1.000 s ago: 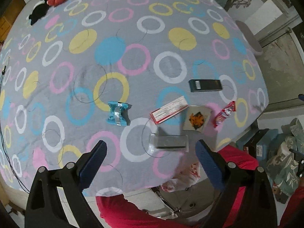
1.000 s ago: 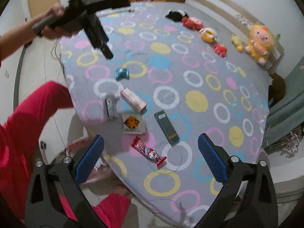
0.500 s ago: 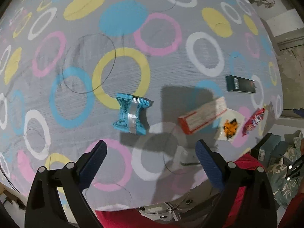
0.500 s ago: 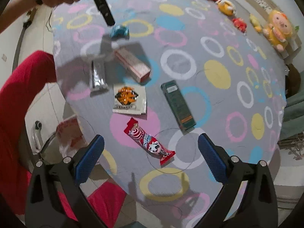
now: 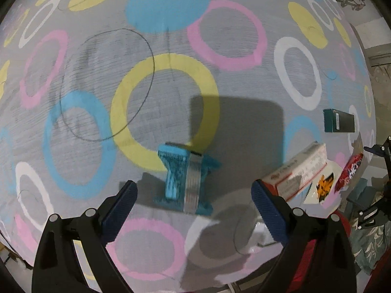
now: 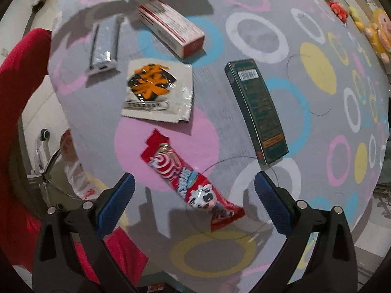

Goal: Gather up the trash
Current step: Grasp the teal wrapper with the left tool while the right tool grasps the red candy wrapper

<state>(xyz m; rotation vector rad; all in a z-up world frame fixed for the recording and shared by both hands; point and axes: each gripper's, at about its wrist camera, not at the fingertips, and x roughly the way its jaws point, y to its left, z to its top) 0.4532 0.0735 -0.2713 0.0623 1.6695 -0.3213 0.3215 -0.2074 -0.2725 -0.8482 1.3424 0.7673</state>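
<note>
Over a grey bedspread (image 5: 171, 97) printed with coloured rings, the left gripper (image 5: 194, 196) hangs with jaws spread wide, a crumpled blue wrapper (image 5: 185, 178) lying between its fingers at lower centre of the left wrist view. In the right wrist view, a silver sachet (image 6: 103, 46) lies at upper left, a white-and-orange packet (image 6: 156, 92) at centre, then a red-and-white carton (image 6: 171, 26) and a dark green box (image 6: 256, 109) further right. The right gripper (image 6: 194, 196), likewise released, brackets a red candy wrapper (image 6: 190, 183) at lower centre.
</note>
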